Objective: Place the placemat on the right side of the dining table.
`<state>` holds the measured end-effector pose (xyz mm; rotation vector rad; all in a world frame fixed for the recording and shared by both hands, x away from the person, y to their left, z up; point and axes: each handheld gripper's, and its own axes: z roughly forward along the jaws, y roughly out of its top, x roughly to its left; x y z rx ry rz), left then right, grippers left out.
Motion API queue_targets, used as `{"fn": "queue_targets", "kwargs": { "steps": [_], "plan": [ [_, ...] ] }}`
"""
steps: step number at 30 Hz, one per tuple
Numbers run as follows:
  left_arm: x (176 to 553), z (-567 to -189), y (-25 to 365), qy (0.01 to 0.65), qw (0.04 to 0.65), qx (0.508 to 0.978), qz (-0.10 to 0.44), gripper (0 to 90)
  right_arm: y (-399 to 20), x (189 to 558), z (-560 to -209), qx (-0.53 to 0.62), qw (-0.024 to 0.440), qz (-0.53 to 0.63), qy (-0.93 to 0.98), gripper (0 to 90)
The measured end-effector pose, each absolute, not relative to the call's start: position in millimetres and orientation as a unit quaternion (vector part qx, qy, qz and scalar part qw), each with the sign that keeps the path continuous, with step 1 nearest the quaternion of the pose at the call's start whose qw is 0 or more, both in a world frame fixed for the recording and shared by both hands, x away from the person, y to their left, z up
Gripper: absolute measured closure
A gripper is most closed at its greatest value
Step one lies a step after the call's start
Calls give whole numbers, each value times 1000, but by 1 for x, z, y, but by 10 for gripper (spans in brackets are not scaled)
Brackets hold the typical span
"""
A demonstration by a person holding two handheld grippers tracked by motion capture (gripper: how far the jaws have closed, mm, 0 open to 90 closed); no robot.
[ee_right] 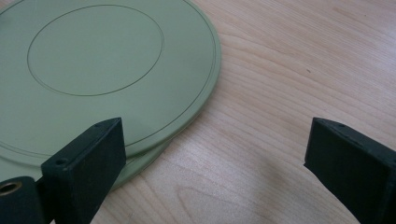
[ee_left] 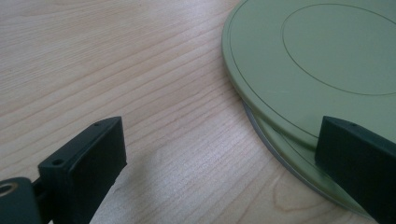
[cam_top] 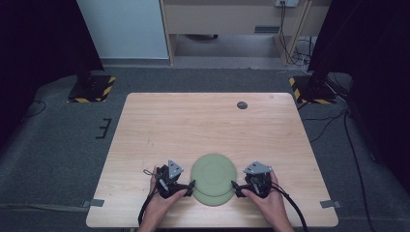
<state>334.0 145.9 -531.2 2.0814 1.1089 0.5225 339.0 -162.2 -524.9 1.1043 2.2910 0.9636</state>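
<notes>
Two flat green plates (cam_top: 213,176) lie stacked near the table's front edge, the upper one shifted slightly away from me so the lower one's rim shows. My left gripper (cam_top: 189,186) sits just left of the stack, open, with its jaws wide apart. In the left gripper view the upper plate (ee_left: 317,60) overlaps the lower plate (ee_left: 289,154), and the left gripper (ee_left: 233,158) has one jaw over the stack's edge. My right gripper (cam_top: 236,186) is at the stack's right side, open. In the right gripper view the plates (ee_right: 102,70) lie beyond the right gripper (ee_right: 215,158).
The wooden table (cam_top: 208,125) has a small dark round disc (cam_top: 242,105) near its far edge. Grey tape tabs (cam_top: 95,202) hold the front corners. Dark stand bases (cam_top: 92,87) sit on the floor beyond the table.
</notes>
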Motion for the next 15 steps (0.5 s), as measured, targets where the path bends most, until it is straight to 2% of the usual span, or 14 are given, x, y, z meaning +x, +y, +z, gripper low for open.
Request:
{"fn": "queue_targets", "kwargs": {
  "steps": [8,10,15],
  "plan": [
    [333,-531,145,425,356,809,193,27,-163,339,-525,400,205,352,821,80],
    [332,-530,144,422,354,811,197,27,-161,336,-527,389,191,350,831,58],
    [333,-531,143,424,354,808,204,14,-159,338,-525,392,203,347,827,47]
  ]
}}
